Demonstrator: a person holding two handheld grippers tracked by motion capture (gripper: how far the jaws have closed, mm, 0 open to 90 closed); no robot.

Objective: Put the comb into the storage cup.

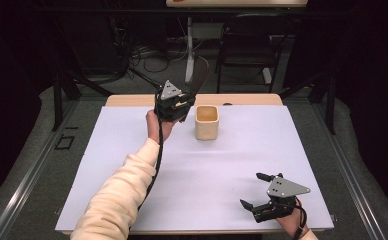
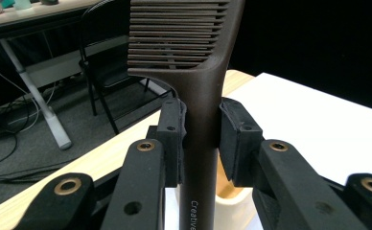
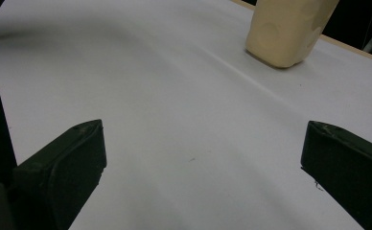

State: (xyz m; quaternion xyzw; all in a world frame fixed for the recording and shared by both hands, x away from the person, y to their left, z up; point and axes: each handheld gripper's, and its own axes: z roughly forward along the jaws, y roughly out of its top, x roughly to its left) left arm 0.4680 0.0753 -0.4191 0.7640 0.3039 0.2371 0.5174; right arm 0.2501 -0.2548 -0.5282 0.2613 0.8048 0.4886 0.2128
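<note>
Comb (image 2: 201, 72) clamped by handle in left gripper (image 2: 201, 127), raised beside cup (image 1: 206, 122) near bench's far edge; insertion pending. Right gripper (image 1: 262, 192) wide, empty, near corner.

cream sleeve (image 1: 117, 200); each black hand-held gripper (image 1: 260, 190) bears a grey three-cornered plate, trailing cable.

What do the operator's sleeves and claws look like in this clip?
The left arm wears a cream knitted sleeve. Both the left claw and the right claw are black, each topped by a grey triangular plate with a black cable trailing.
</note>
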